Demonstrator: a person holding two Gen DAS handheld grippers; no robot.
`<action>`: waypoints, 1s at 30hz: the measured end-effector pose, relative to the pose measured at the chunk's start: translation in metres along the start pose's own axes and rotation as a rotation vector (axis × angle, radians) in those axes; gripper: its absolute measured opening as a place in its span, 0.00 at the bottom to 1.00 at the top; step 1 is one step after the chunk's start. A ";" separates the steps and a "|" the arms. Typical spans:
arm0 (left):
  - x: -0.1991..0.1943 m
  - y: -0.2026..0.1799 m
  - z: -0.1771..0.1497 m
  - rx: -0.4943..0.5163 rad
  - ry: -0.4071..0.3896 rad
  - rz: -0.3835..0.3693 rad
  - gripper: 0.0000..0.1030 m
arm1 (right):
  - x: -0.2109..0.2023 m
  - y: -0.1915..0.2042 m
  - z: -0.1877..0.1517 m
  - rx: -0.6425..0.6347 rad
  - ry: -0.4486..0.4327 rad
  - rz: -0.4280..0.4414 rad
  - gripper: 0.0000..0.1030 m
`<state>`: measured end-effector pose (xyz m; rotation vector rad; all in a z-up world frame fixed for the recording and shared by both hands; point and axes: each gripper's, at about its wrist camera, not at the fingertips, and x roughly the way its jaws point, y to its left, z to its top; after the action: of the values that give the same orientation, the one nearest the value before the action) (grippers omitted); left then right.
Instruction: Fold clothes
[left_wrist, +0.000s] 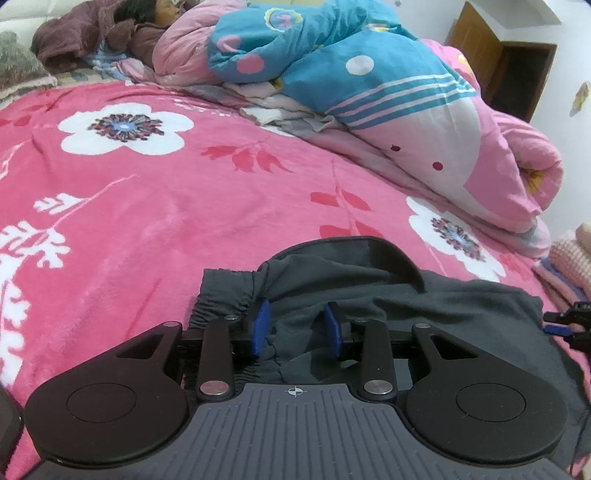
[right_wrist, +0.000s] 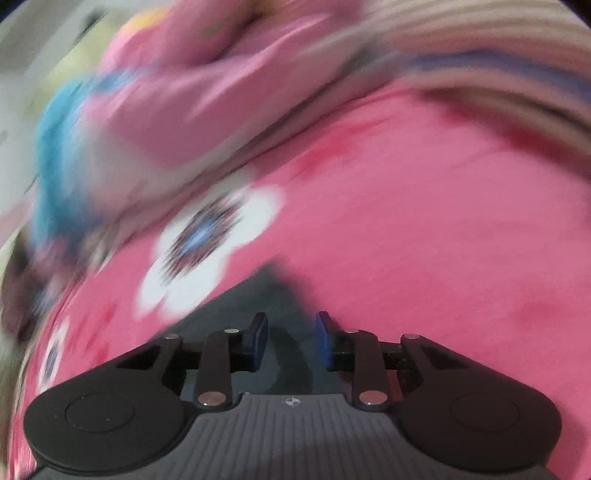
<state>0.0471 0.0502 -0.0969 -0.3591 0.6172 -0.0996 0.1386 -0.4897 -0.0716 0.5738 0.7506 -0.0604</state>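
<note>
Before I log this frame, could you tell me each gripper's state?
Left gripper: open, dark grey garment between its jaws.
Right gripper: open, holding nothing.

1 dark grey garment (left_wrist: 369, 291), 1 pink floral blanket (left_wrist: 184, 206), 1 rolled quilt (left_wrist: 369, 81), 1 maroon garment (left_wrist: 85, 37), 2 hand-held grippers: left hand-held gripper (left_wrist: 297, 326), right hand-held gripper (right_wrist: 291, 341).
</note>
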 end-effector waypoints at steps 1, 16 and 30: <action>-0.001 0.002 0.000 -0.011 0.002 -0.009 0.33 | -0.010 -0.010 0.003 0.032 -0.048 -0.085 0.31; -0.043 -0.015 -0.001 0.054 -0.106 -0.120 0.64 | -0.206 -0.084 -0.092 0.128 -0.009 0.097 0.37; -0.036 -0.013 -0.016 0.101 -0.032 0.073 0.64 | -0.155 -0.103 -0.118 0.230 -0.016 0.131 0.32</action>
<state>0.0085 0.0406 -0.0846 -0.2395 0.5904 -0.0551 -0.0754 -0.5389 -0.0874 0.8396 0.6931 -0.0308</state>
